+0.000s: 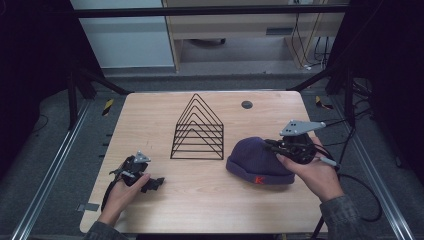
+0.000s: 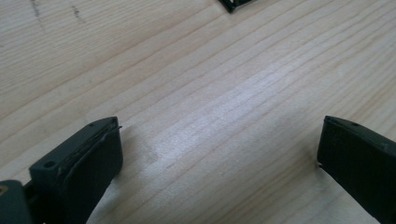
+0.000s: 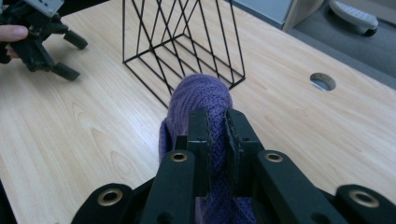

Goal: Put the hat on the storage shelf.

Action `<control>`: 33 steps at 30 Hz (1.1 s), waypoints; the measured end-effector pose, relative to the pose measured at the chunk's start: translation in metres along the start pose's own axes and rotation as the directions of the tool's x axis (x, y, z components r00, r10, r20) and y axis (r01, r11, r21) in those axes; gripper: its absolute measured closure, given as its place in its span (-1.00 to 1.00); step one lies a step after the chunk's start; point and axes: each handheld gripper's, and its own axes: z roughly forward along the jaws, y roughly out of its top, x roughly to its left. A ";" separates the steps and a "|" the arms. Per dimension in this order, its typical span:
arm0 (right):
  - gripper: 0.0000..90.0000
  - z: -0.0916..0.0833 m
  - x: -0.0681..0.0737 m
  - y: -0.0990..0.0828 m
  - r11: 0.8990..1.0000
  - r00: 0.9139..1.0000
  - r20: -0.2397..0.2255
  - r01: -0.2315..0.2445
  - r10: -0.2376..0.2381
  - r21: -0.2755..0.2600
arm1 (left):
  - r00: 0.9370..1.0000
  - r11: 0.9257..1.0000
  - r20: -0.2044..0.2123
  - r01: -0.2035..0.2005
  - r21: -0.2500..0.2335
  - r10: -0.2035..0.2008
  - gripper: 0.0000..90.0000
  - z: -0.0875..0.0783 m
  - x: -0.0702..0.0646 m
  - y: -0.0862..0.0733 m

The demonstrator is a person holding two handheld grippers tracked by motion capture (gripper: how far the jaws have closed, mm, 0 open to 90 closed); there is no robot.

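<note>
A purple knit beanie (image 1: pixel 257 160) with an orange mark on its cuff lies on the wooden table (image 1: pixel 150 120), right of the middle. My right gripper (image 1: pixel 272 146) is shut on a fold of the beanie (image 3: pixel 201 98), pinching the knit fabric between its two black jaws. In the right gripper view the cloth bulges up past the fingertips. My left gripper (image 1: pixel 156 183) rests low at the table's front left. Its fingers (image 2: pixel 100 149) stand wide apart over bare wood with nothing between them.
A black wire rack (image 1: pixel 198 129) of nested triangles stands at the table's middle, just left of the beanie. A round cable hole (image 1: pixel 247 104) sits at the back right. Cables trail off the table's right side.
</note>
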 end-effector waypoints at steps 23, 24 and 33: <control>0.82 -0.032 -0.018 0.083 0.989 0.999 0.029 0.044 -0.040 -0.143 | 0.987 0.947 0.047 -0.134 -0.293 0.154 -0.90 -0.104 -0.027 0.105; 0.82 -0.032 -0.018 0.083 0.989 0.999 0.029 0.044 -0.040 -0.143 | 0.985 0.944 0.051 -0.141 -0.300 0.163 -0.90 -0.107 -0.027 0.111; 0.82 -0.033 -0.022 0.119 0.979 0.999 0.018 0.052 -0.050 -0.195 | 0.970 0.916 0.192 -0.061 -0.396 0.148 -0.89 -0.120 -0.028 0.153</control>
